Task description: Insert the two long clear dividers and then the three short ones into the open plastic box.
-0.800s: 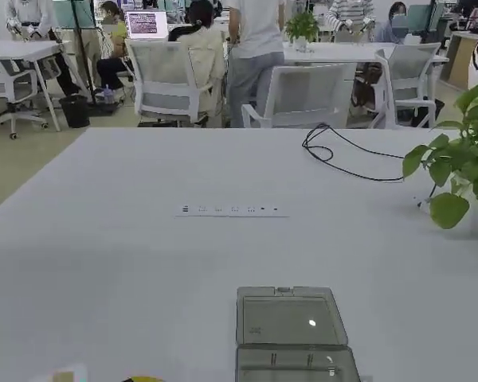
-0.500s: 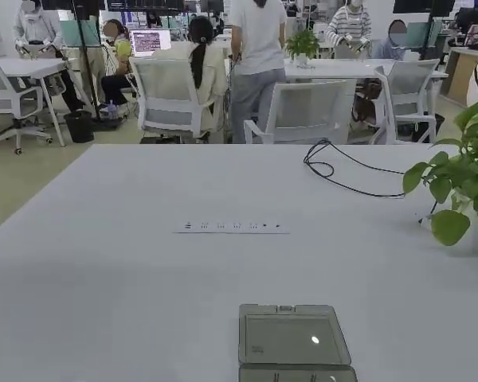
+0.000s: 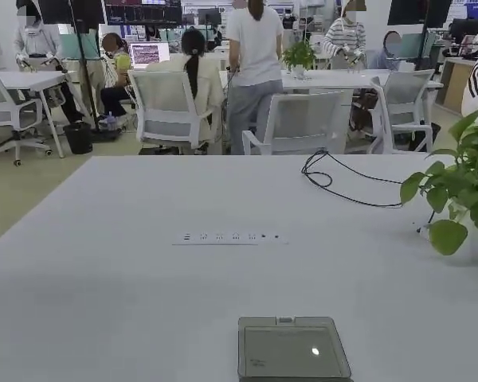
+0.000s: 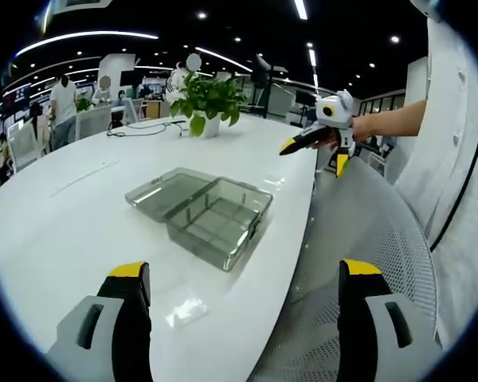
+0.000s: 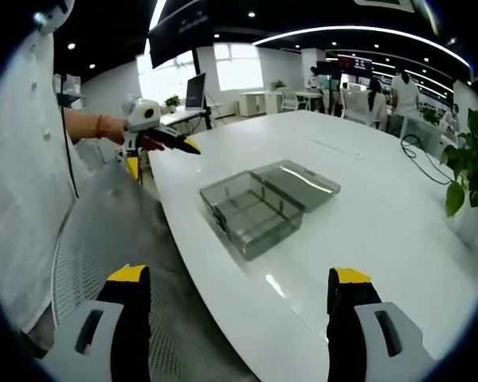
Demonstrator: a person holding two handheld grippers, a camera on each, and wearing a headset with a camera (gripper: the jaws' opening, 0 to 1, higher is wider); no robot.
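The smoky clear plastic box (image 4: 215, 224) lies open on the white table, its lid (image 4: 163, 191) folded flat behind it. In the head view the lid (image 3: 293, 350) lies at the bottom edge. My left gripper (image 4: 247, 318) is open and holds nothing, hovering off the table's near edge in front of the box. My right gripper (image 5: 240, 318) is also open and holds nothing, on the box's (image 5: 251, 211) other side. Each gripper shows in the other's view, held out over the table edge: right gripper (image 4: 323, 137), left gripper (image 5: 155, 142). A small clear piece (image 4: 187, 310) glints on the table near my left jaws.
A potted plant (image 3: 458, 187) stands at the table's right, with a black cable (image 3: 342, 179) looped beside it. A socket strip (image 3: 231, 237) sits flush mid-table. Chairs (image 3: 291, 123) and people (image 3: 251, 64) are beyond the far edge. A grey mesh chair seat (image 5: 119, 239) is below the grippers.
The head camera has tilted up, so the box has slid down in the picture until just its lid shows. Nothing on the table has moved.
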